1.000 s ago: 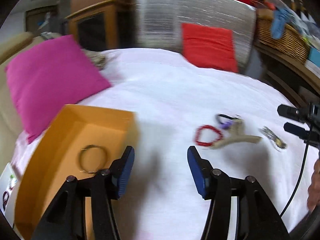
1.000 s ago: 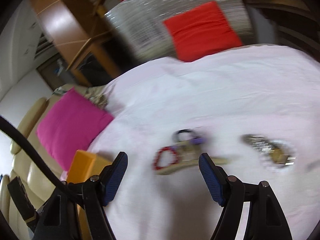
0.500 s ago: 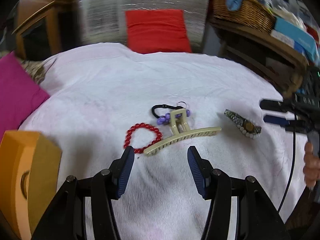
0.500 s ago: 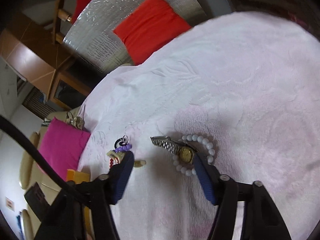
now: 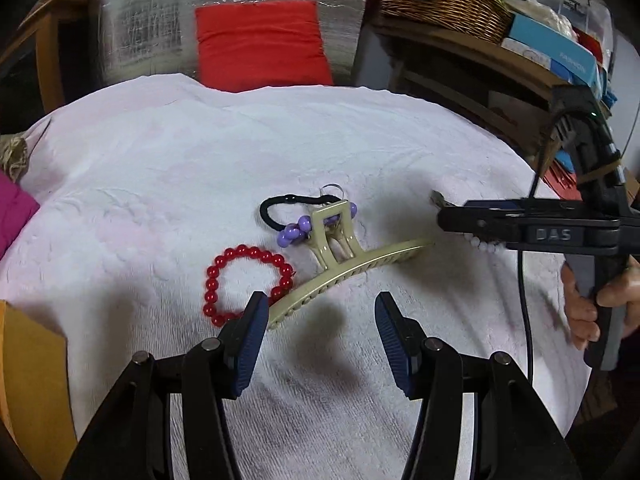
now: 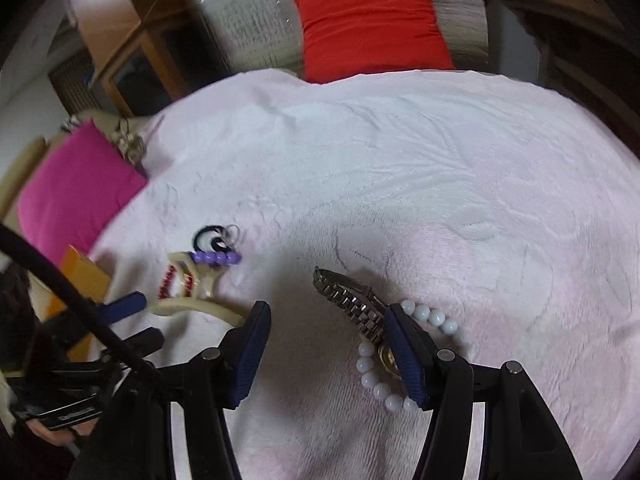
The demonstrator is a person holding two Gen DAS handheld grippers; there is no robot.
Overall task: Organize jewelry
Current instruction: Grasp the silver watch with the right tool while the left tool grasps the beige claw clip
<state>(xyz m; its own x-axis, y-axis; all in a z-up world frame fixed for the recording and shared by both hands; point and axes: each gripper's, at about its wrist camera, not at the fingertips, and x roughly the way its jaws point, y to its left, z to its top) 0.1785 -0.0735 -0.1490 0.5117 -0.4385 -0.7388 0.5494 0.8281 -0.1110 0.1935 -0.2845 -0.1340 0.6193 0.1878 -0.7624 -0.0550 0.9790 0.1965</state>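
On the white cloth lie a red bead bracelet (image 5: pixel 248 280), a beige hair claw (image 5: pixel 344 264), and a black hair tie with purple beads (image 5: pixel 296 216). My left gripper (image 5: pixel 320 336) is open and empty, just short of the claw's near end. My right gripper (image 6: pixel 324 344) is open and empty; its right finger (image 6: pixel 404 356) lies over a metal watch (image 6: pixel 348 296) and a white bead bracelet (image 6: pixel 424 316). The right gripper also shows in the left wrist view (image 5: pixel 452 216), over those two. The orange box (image 5: pixel 28 368) is at the left edge.
A pink cushion (image 6: pixel 76 192) lies at the cloth's left side and a red cushion (image 5: pixel 260 44) at the back. A wicker basket (image 5: pixel 440 0) and boxes sit on shelves at the right, past the cloth's edge.
My left gripper swung right, away from the orange box, and closed in on the hair claw and red bracelet. My right gripper came down over the watch and white bracelet.
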